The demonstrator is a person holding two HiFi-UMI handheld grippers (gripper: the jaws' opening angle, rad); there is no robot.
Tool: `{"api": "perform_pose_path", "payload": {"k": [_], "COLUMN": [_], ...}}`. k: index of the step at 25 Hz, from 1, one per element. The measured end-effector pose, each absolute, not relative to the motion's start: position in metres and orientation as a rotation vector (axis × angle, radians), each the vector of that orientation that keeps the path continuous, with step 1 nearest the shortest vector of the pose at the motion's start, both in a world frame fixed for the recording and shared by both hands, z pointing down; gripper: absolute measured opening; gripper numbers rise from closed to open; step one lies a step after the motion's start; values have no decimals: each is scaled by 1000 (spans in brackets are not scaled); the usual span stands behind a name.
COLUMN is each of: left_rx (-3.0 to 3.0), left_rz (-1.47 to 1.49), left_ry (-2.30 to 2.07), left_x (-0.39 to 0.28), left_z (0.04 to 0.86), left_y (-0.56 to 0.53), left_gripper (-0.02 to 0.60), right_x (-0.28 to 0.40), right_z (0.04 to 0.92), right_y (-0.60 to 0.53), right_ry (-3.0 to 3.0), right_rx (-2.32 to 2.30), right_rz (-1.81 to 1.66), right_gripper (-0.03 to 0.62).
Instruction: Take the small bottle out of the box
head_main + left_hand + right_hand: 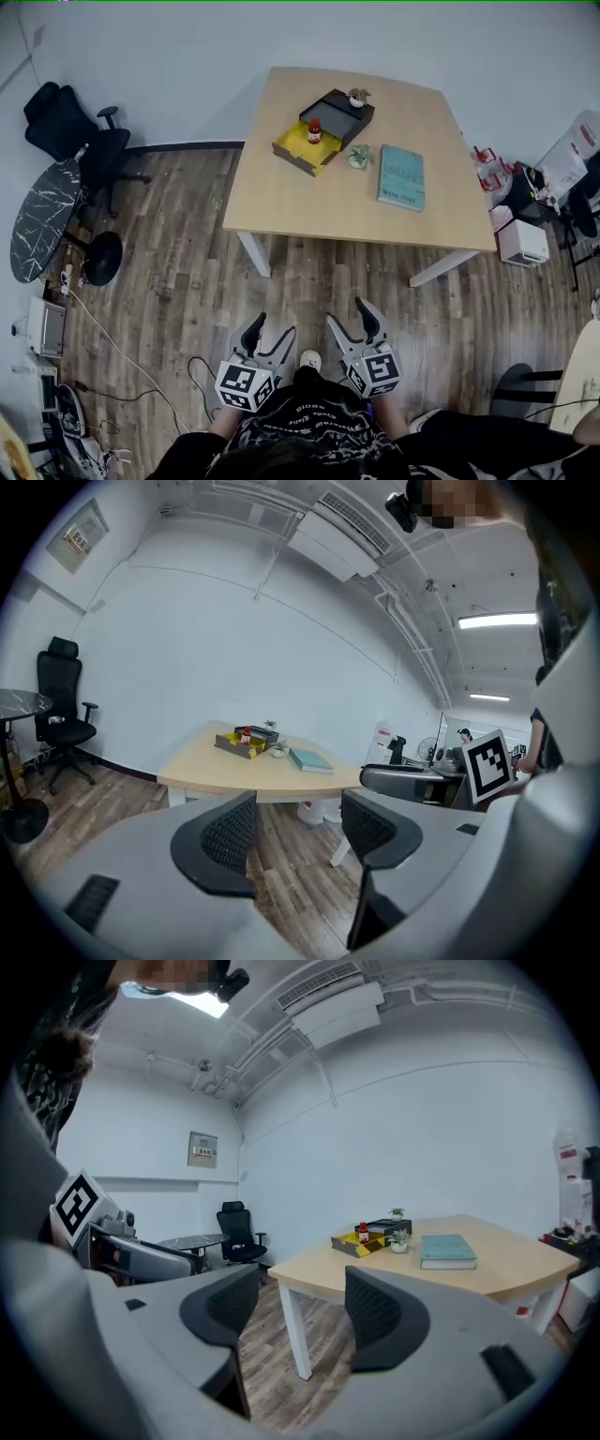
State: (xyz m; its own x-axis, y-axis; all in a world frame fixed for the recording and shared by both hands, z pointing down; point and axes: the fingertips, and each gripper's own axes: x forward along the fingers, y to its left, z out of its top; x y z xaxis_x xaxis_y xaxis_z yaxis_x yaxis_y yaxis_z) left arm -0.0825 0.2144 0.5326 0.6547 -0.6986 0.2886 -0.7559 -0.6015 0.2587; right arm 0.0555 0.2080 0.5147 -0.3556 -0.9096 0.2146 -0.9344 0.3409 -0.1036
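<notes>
A small red bottle (315, 130) with a white cap stands in the yellow-lined open box (305, 147) on the far side of the wooden table (281, 192). The box's black lid part (337, 117) sits behind it. Both grippers are held low, close to my body and well short of the table. My left gripper (274, 330) is open with nothing between its jaws, and so is my right gripper (346, 315). From the gripper views the bottle (246, 732) (362, 1233) is small and far away in the box (234, 745) (358, 1246).
A teal book (402, 176) lies right of the box, with two small potted plants (360, 157) (357, 97) nearby. A black office chair (70, 131) and a round marble table (42, 217) stand to the left. Cables (122, 361) run over the wooden floor; clutter (525, 202) sits right of the table.
</notes>
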Motion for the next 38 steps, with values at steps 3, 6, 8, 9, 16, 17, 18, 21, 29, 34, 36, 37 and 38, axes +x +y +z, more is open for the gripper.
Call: {"api": "perform_pose_path", "payload": {"k": [3, 6, 8, 9, 16, 17, 18, 21, 29, 34, 36, 37, 38], "left_rx": [2513, 2514, 2506, 2501, 2468, 2465, 2462, 2459, 2525, 2565, 2575, 2582, 2589], "left_rz": [210, 214, 209, 207, 216, 218, 220, 236, 226, 248, 250, 247, 241], "left_ry": [-1154, -1159, -1164, -1167, -1184, -1184, -1182, -1162, -1067, -1023, -1018, -1017, -1015], "left_x": [-61, -44, -36, -33, -25, -26, -26, -25, -1, -1, -3, -4, -5], "left_z": [533, 536, 538, 538, 544, 546, 548, 556, 555, 553, 551, 549, 547], "left_y": [199, 189, 183, 180, 171, 169, 165, 152, 87, 24, -5, -20, -36], "left_gripper": [288, 288, 288, 288, 288, 288, 288, 288, 288, 288, 288, 288, 288], "right_x": [73, 85, 91, 95, 111, 110, 109, 108, 120, 123, 123, 123, 123], "right_z": [518, 523, 524, 524, 527, 528, 529, 534, 543, 539, 538, 537, 535], "right_y": [194, 185, 178, 175, 164, 162, 160, 152, 105, 46, 21, 9, -4], "right_ry": [-2486, -2501, -2504, -2503, -2498, -2501, -2503, -2500, -2444, -2405, -2389, -2381, -2375], "right_rx": [1700, 1668, 1658, 1660, 1690, 1690, 1691, 1687, 1738, 1795, 1817, 1830, 1842], "right_rz": [331, 338, 334, 330, 352, 361, 368, 388, 428, 425, 426, 425, 422], "right_gripper": [291, 291, 291, 291, 291, 291, 291, 291, 291, 291, 291, 291, 291]}}
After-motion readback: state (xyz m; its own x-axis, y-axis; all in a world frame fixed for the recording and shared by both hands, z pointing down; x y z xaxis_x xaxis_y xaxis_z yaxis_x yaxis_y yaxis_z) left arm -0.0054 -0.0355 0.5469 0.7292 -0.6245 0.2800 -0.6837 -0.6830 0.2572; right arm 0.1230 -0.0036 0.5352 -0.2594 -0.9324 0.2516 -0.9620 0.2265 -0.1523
